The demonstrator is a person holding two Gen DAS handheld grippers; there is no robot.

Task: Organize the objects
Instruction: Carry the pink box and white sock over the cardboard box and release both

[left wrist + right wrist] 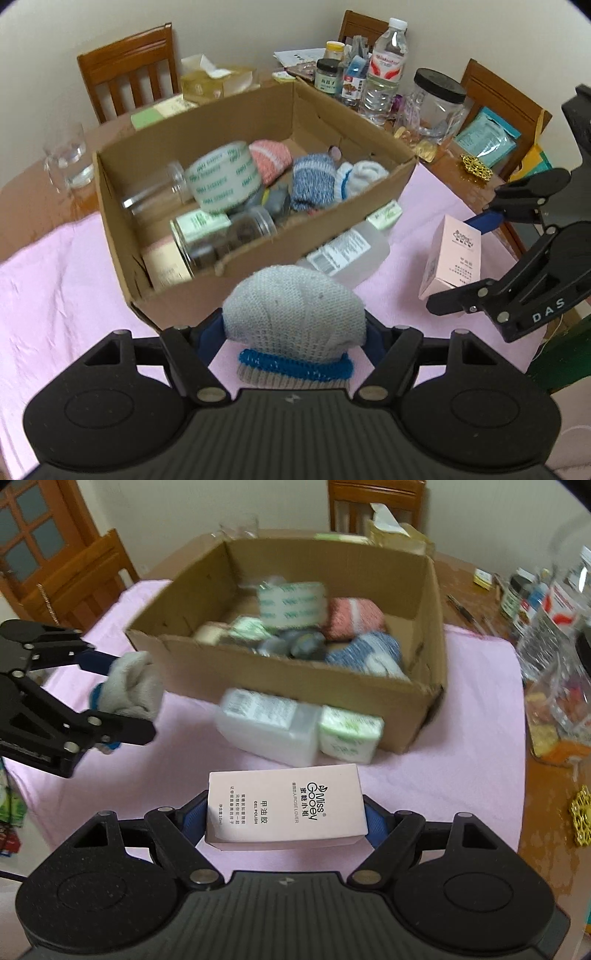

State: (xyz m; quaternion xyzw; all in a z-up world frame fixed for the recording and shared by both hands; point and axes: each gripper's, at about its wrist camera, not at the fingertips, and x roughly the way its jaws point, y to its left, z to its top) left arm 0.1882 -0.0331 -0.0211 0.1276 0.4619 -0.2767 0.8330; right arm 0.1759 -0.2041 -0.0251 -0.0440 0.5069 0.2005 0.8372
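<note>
- Table (33,199) of brown wood carries everything I see, with a pink cloth (55,280) spread over the near part and wooden chairs (129,70) behind it.
- Cardboard box (207,129) sits open on the cloth, ahead of both my grippers. Inside it lie a roll of tape (225,181), a clear jar (225,236) on its side, a pink sock (269,158), a blue sock (314,177) and a white one just beside that.
- Outside the box, against its near wall, a white plastic bottle (269,723) lies flat on the cloth, with a small green-and-white packet (349,734) touching its cap end.
- My left gripper (295,332) is held low over the cloth, pointing at the box's near wall, fingers pressed on either side of a rolled grey sock (295,314) with a blue band. In the right wrist view the sock hangs clear of the cloth, left of the box.
- My right gripper (286,819) is level, aimed towards the bottle and box, its blue pads (376,823) clamped on the two long sides of a pink carton (284,805) printed as gel polish. From the left wrist view the carton stands tilted, off to the right of the box and apart from it.
- Clutter fills the far right of the table: a water bottle (384,70), a black-lidded jar (436,107), small pots.
</note>
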